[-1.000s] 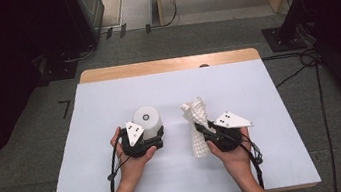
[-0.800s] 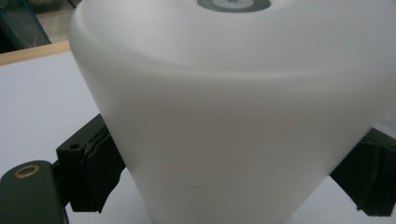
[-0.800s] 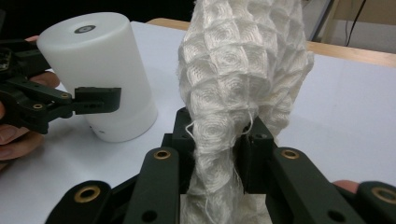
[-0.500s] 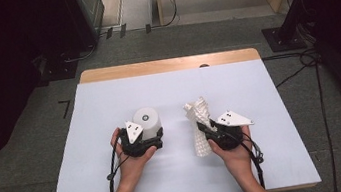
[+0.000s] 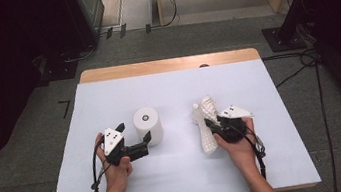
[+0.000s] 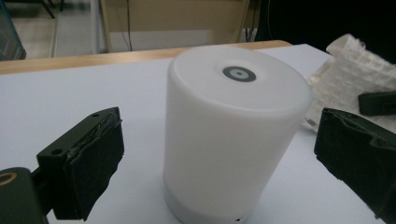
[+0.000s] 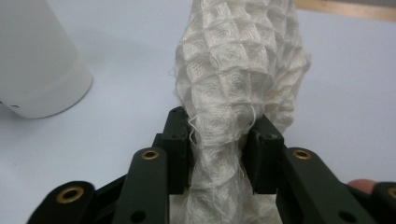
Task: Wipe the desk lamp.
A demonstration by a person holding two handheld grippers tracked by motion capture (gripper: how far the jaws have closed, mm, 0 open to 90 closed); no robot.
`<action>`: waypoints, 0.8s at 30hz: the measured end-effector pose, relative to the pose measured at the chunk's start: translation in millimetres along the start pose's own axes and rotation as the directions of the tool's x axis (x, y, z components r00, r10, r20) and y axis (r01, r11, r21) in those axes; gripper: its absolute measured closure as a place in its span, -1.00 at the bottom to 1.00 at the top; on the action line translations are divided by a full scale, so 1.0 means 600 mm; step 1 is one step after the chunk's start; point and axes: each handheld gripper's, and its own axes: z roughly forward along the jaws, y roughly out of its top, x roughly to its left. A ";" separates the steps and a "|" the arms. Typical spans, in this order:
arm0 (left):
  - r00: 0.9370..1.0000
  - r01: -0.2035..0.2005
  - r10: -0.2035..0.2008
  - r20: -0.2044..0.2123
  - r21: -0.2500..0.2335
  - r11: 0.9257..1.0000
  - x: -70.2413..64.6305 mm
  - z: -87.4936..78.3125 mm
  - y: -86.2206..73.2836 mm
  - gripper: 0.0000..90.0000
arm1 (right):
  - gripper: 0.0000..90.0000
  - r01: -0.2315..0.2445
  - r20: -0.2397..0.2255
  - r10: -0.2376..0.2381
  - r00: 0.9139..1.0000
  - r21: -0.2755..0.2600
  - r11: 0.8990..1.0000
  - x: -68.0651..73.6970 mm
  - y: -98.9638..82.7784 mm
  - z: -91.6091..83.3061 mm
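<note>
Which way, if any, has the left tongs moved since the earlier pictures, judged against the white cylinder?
Yes. The left tongs have drawn back from the white cylinder, toward the table's left edge, and stand open.

Cylinder (image 5: 148,125): plain milky white, unpatterned, with a small dark grey ring on its top face and a slightly greyer band at its base. Cloth (image 5: 207,121), to the right of the cylinder: off-white, woven in a raised waffle grid of small squares, with loose threads at the edges. Counter (image 5: 184,175) under the cylinder: pale lavender-white sheet, with a bare light-wood strip along the far edge. Left gripper (image 5: 132,135) and right gripper (image 5: 213,120): black jaws, brass-coloured rivets, each topped with a white three-cornered plate. Floor around the counter: grey carpet.
</note>
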 end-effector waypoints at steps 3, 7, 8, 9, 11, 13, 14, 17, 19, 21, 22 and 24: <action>1.000 0.024 -0.024 -0.006 -0.008 1.000 0.012 -0.008 0.005 -0.96 | 0.10 -0.019 -0.003 0.019 1.000 0.014 1.000 -0.018 -0.001 -0.002; 0.999 0.037 -0.038 -0.018 -0.013 0.999 0.025 -0.015 0.007 -0.96 | -0.37 -0.045 0.036 0.046 0.998 -0.014 0.999 -0.032 0.003 -0.014; 0.999 0.034 -0.034 -0.026 -0.012 0.999 0.027 -0.018 0.007 -0.96 | -0.45 -0.051 0.045 0.053 0.998 -0.027 0.998 -0.036 0.004 -0.018; 0.999 0.033 -0.034 -0.030 -0.011 0.999 0.031 -0.021 0.007 -0.96 | -0.50 -0.054 0.051 0.056 0.997 -0.038 0.998 -0.040 0.004 -0.023; 0.999 0.023 -0.023 -0.038 -0.005 1.000 0.038 -0.028 0.006 -0.96 | -0.70 -0.065 0.050 0.068 0.996 -0.068 0.996 -0.048 0.006 -0.033; 0.999 0.020 -0.021 -0.046 -0.011 1.000 0.045 -0.039 0.002 -0.96 | -0.68 -0.076 0.054 0.081 0.995 -0.088 0.993 -0.058 0.007 -0.044; 0.998 0.023 -0.024 -0.050 -0.015 1.000 0.049 -0.044 0.000 -0.96 | -0.67 -0.070 0.072 0.076 0.994 -0.092 0.993 -0.062 0.007 -0.049; 0.997 0.029 -0.030 -0.069 -0.020 0.999 0.061 -0.058 -0.007 -0.96 | -0.67 -0.047 0.104 0.057 0.993 -0.096 0.994 -0.078 0.001 -0.068; 0.996 0.037 -0.038 -0.079 -0.017 0.999 0.069 -0.065 -0.011 -0.96 | -0.67 -0.036 0.115 0.049 0.992 -0.113 0.993 -0.090 -0.006 -0.084; 0.995 0.045 -0.046 -0.089 -0.017 0.999 0.075 -0.072 -0.015 -0.96 | -0.66 -0.060 0.119 0.075 0.990 -0.126 0.990 -0.102 -0.013 -0.099; 0.995 0.047 -0.048 -0.093 -0.014 0.999 0.078 -0.075 -0.017 -0.96 | -0.64 -0.070 0.124 0.087 0.988 -0.131 0.989 -0.108 -0.017 -0.105; 0.994 0.051 -0.052 -0.096 -0.009 0.999 0.084 -0.082 -0.021 -0.96 | -0.64 -0.075 0.136 0.091 0.986 -0.124 0.989 -0.118 -0.026 -0.116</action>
